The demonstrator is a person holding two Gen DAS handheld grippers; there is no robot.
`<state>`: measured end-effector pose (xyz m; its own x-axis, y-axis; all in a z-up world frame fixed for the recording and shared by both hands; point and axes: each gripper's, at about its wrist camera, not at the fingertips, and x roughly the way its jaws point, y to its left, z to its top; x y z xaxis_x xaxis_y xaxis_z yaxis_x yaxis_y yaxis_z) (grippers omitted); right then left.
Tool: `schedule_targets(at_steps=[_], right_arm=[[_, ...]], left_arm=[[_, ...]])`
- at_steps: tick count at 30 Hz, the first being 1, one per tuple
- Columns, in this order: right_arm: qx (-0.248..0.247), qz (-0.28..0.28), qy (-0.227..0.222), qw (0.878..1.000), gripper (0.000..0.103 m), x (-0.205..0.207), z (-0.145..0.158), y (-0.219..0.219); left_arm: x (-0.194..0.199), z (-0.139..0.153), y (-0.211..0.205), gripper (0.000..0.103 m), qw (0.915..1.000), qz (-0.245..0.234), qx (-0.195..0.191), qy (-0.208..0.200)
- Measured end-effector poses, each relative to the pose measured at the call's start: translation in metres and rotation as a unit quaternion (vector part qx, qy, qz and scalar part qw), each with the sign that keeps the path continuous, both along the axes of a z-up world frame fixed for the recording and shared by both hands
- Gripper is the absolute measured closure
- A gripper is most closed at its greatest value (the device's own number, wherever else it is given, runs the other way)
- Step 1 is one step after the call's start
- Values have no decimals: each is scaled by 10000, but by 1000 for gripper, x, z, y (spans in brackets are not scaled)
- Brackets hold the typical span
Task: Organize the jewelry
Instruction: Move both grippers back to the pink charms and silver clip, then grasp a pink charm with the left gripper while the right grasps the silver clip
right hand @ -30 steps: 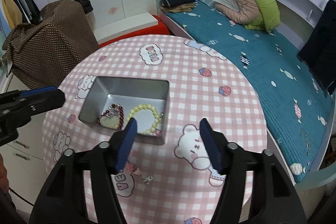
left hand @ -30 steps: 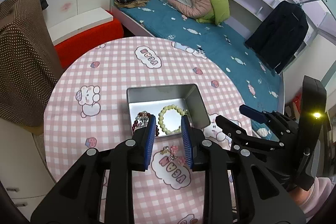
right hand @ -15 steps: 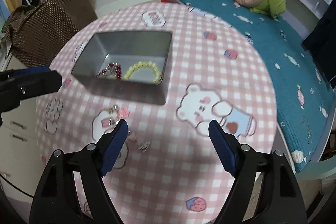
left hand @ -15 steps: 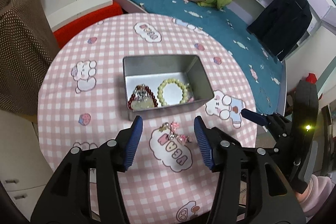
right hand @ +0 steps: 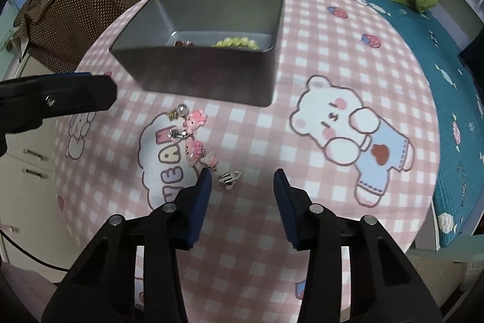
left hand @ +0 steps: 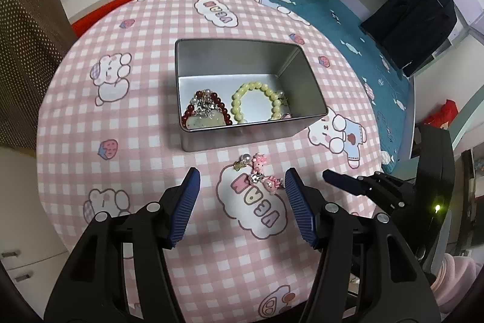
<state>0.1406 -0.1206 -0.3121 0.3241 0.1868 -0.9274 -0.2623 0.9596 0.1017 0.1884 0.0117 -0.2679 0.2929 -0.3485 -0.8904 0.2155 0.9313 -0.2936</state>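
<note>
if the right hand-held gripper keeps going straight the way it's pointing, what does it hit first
Probably the silver clip on the tablecloth, just ahead of the open right hand-held gripper and nearer its left finger. Beyond it stands the tin. Depth is hard to judge.

One tin (left hand: pixel 242 135); two bracelets inside, red (left hand: pixel 205 111) and yellow (left hand: pixel 257 102); several loose charms (right hand: pixel 193 138); two grippers (left hand: pixel 242 202) (right hand: pixel 242 196).

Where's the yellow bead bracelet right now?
In the left wrist view, the yellow bead bracelet lies inside the metal tin, on its right half, beside the red bead bracelet.
</note>
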Motion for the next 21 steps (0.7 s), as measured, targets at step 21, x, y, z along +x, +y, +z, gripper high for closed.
schedule_targets(at_steps=[21], right_arm=[[-91,-56,-102,9999,88,-4,-4,-10]], left_arm=[[22,-30,-18,72,9992,9,-307,259]])
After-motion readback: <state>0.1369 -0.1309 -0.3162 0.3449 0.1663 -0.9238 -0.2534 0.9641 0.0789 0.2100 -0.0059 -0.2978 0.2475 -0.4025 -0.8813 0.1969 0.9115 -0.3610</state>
